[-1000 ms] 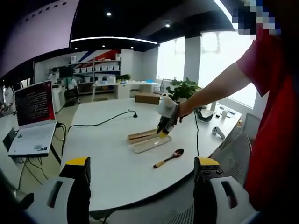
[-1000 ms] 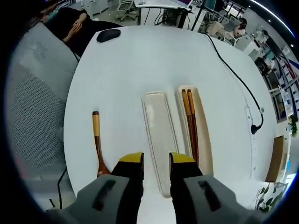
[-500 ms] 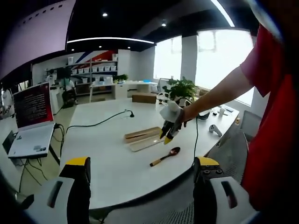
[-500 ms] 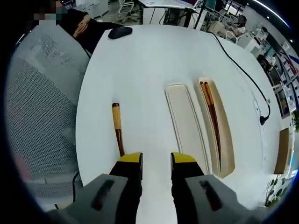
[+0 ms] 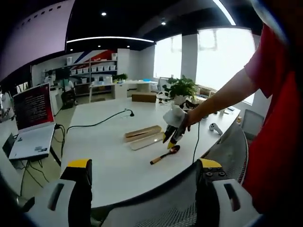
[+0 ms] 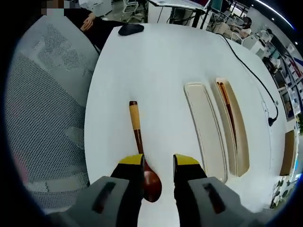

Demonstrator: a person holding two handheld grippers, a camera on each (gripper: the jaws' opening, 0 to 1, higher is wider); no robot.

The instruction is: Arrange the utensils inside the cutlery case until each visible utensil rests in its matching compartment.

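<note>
White desk [image 5: 113,161] surface carried all the task items in the left gripper view. The left gripper [image 5: 144,172] hung back from the desk's near edge, above a mesh chair back [image 5: 165,203], its jaws spread wide with nothing between them. Across the desk, the right gripper [image 5: 171,138], held in a gloved hand on an outstretched arm, pointed steeply down over the bowl end of the wooden spoon [image 5: 164,154], which lay near the desk's right-hand edge. The cutlery case [image 5: 142,134] and its pale lid or second tray [image 5: 147,141] lay just beyond the spoon, toward the desk's middle. Whether the right gripper touched the spoon could not be told from this view.

In the right gripper view, the right gripper [image 6: 157,163] stood with its jaws moderately apart, the spoon's [image 6: 142,156] dark bowl lying between and below the yellow tips, its pale-ended handle pointing away. The jaws had not closed on it. The pale tray [image 6: 204,127] lay empty, well apart to the right; beside it the wooden case half [image 6: 235,130] held the chopsticks [image 6: 227,106].

Judgement: the spoon pickup was in hand. The next move called for lowering and closing on the spoon near the neck, then carrying it to the empty compartment.
</note>
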